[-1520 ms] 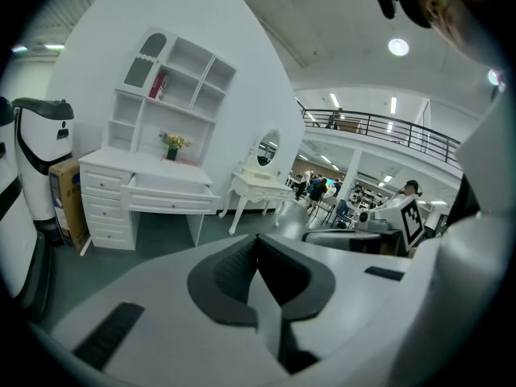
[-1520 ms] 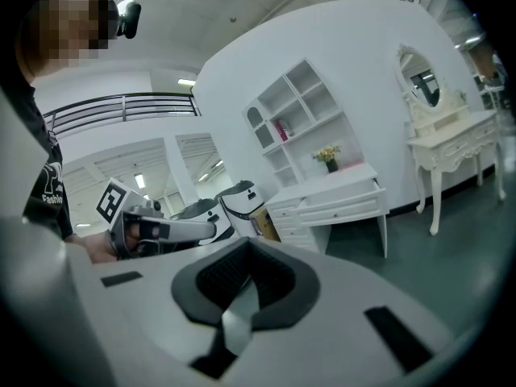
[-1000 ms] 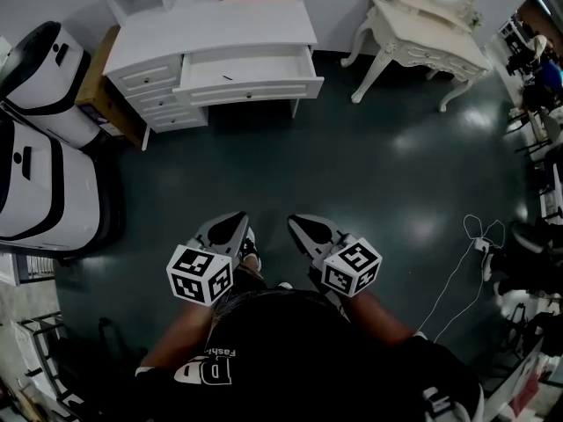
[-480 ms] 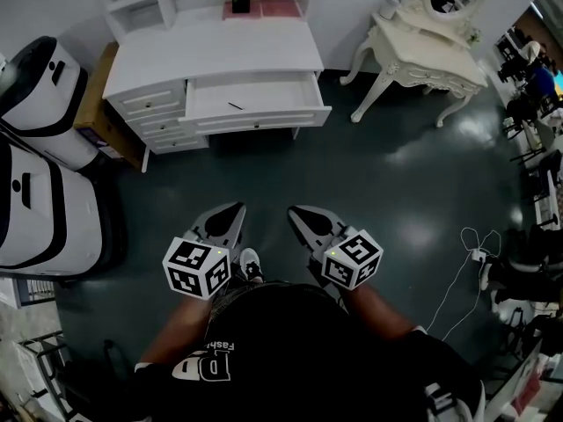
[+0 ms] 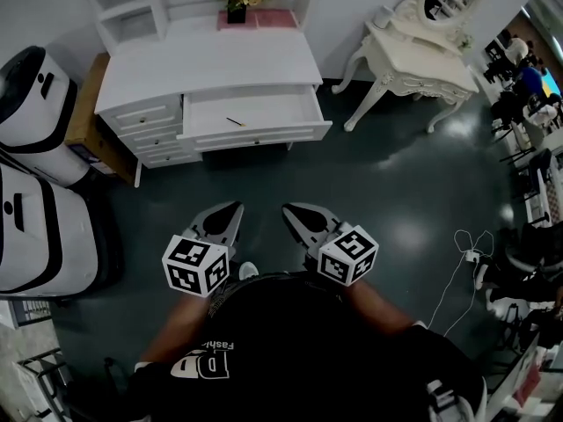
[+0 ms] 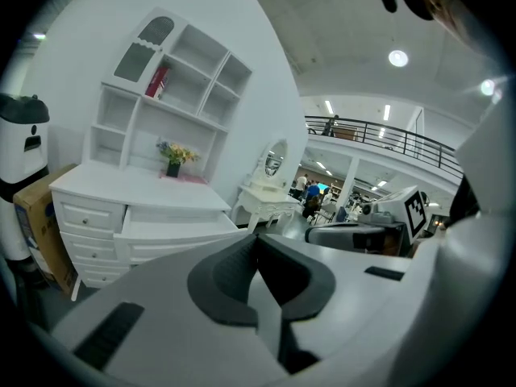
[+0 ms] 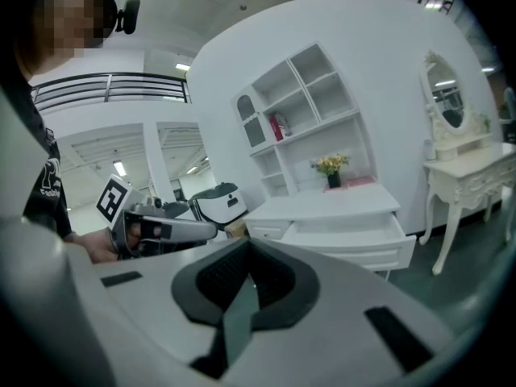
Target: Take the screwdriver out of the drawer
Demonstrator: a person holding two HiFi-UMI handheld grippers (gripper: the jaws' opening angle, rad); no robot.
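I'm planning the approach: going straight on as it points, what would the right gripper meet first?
The right gripper would likely meet the front of the open drawer first; only bare floor lies between, though depth is unclear.

Low in the centre of the head view, the left gripper (image 5: 230,211) and the right gripper (image 5: 291,210) are held side by side, near each other but apart, both pointing toward the top of the frame. Each one's fingers are pressed together with nothing between them. The left forearm (image 5: 179,331) and right forearm (image 5: 383,302) run back toward the lower edge.
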